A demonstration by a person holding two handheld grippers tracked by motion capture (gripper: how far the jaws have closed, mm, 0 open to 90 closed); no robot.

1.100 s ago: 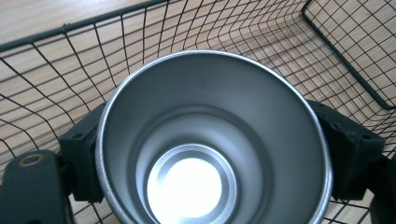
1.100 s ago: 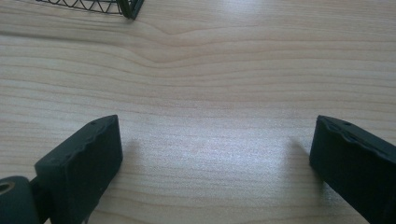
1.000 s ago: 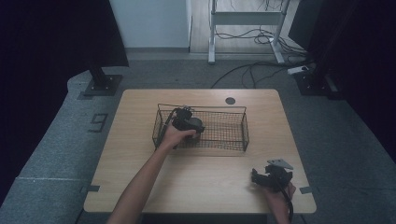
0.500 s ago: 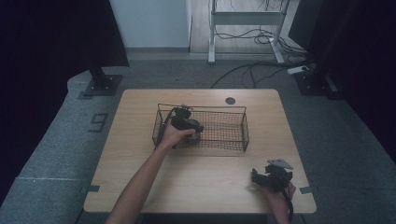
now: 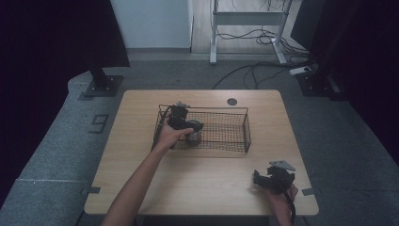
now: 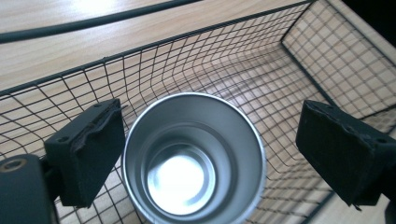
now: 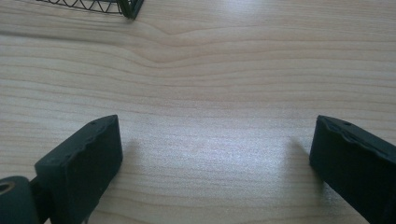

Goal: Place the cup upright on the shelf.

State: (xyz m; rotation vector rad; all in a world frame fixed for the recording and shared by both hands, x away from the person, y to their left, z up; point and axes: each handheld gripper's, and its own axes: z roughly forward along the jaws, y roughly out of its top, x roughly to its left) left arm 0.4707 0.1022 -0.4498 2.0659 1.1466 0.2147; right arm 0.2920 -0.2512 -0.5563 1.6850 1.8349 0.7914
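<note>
A shiny metal cup (image 6: 194, 163) stands upright, mouth up, on the floor of a black wire basket (image 6: 327, 56) near its left end. My left gripper (image 6: 210, 140) hovers just above the cup (image 5: 194, 131), its jaws on either side of the rim. The jaws have just been opening, and the right pad (image 6: 345, 154) stands well off the cup, so nothing is gripped. In the high view the left gripper (image 5: 190, 126) reaches into the basket (image 5: 226, 110) from its left side. My right gripper (image 7: 215, 158) rests open over bare wood at the table's front right (image 5: 258, 179).
The wooden table (image 5: 141, 141) has a small dark round hole (image 5: 232, 101) near its far edge. A corner of the basket (image 7: 128, 8) lies ahead of the right gripper. Dark stands and cables occupy the floor beyond the table.
My left gripper has lifted slightly off the cup, which now stands free in the basket. The right gripper has stayed where it was.
</note>
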